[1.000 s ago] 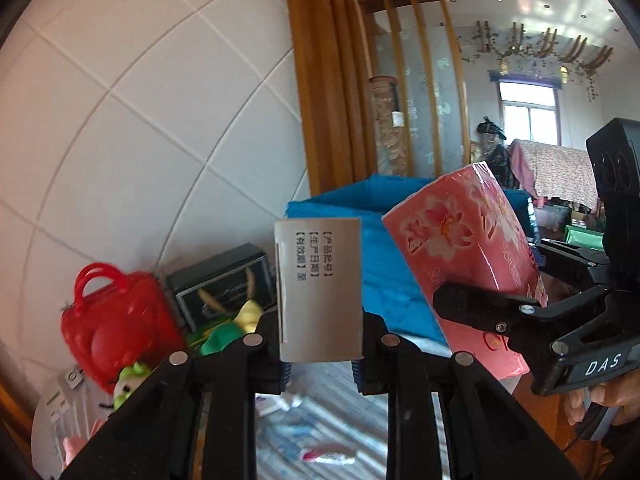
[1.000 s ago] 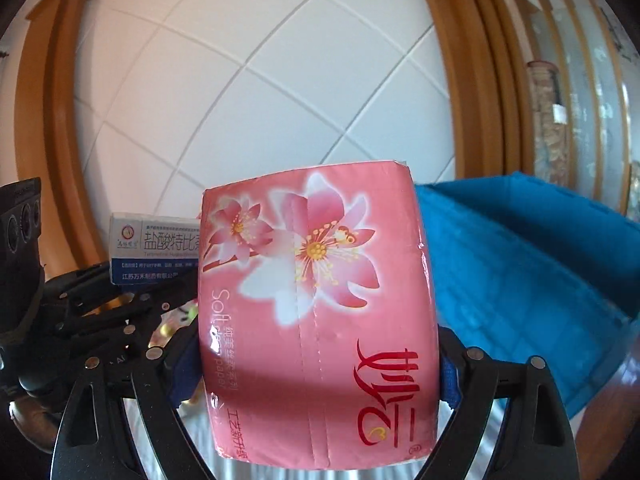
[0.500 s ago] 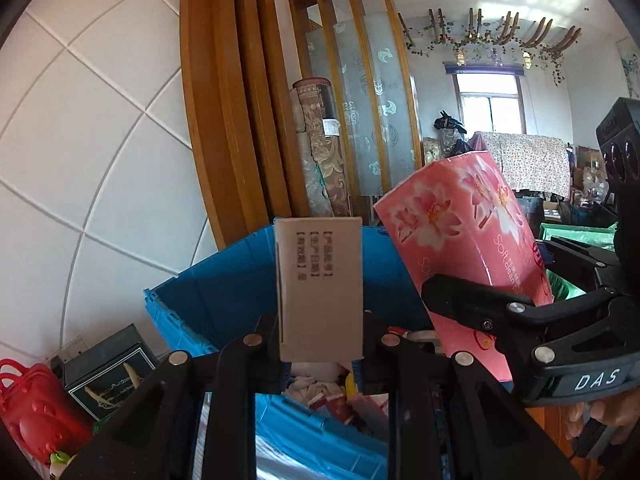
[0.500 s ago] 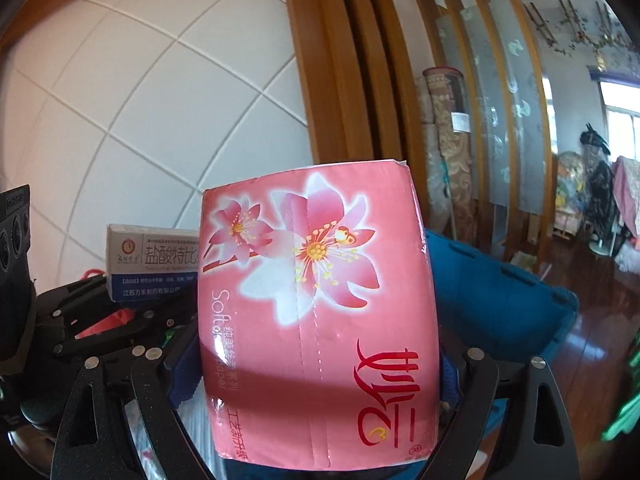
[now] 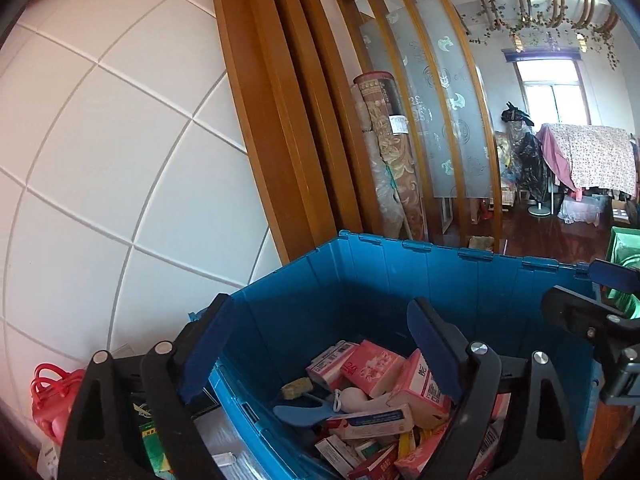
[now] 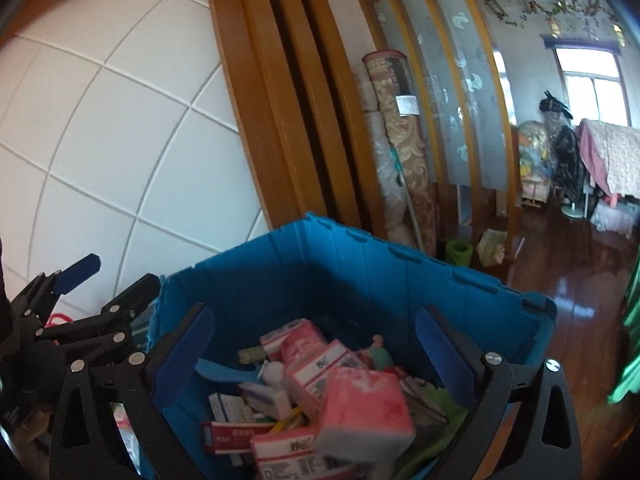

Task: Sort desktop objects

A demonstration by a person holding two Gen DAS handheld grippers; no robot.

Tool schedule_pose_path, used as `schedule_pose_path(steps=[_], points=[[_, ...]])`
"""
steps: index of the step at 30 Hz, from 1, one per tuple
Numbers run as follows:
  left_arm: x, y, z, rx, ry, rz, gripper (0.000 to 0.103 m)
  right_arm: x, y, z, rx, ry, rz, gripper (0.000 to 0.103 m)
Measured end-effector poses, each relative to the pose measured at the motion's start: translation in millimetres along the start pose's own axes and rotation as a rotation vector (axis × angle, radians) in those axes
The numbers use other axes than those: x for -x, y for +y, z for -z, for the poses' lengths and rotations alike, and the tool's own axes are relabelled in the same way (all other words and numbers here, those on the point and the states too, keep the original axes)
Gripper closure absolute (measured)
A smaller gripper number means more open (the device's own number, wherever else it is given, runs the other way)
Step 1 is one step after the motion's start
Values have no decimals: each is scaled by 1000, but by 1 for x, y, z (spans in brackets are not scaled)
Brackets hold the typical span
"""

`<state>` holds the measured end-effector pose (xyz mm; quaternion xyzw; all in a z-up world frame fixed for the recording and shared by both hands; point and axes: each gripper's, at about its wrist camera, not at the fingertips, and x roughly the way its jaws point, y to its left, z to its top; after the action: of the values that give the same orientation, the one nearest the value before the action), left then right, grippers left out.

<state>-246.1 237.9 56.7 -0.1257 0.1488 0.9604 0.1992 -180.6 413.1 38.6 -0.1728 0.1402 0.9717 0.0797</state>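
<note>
Left gripper (image 5: 320, 344): jaws have just been opening and now stand wide apart, nothing between the pads; it hangs over the near left corner of the blue crate (image 5: 440, 264).
Right gripper (image 6: 316, 344): jaws have just been opening too, spread wide and empty, poised above the crate's open top.
Pink tissue pack (image 6: 366, 412): blurred, lying loose on top of the heap inside the crate, below and between the right gripper's fingers, touching neither pad.
Small boxes (image 5: 370, 420): a jumble of white, pink and red cartons fills the crate's bottom, with a blue plastic scoop (image 5: 304, 412) lying among them; which one the left gripper let go I cannot tell.
Red toy handbag (image 5: 52, 396): outside the crate, on the bench at far left by the white tiled wall (image 5: 100, 160).
Grippers to each other: side by side, left one visible at the left edge of the right wrist view.
</note>
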Motion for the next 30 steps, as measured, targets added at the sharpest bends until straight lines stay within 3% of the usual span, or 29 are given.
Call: schedule_pose_path(steps=[10,19,30], points=[[9,9,11,86,-7,-74,15,20,7,13,40,-22,-38,0],[53,12,44,87,-40,-181,14,38,12,32,29,-17,-127,0],[101,55,75,163,-25,-248,14,47,54,54,59,10,-222,0]])
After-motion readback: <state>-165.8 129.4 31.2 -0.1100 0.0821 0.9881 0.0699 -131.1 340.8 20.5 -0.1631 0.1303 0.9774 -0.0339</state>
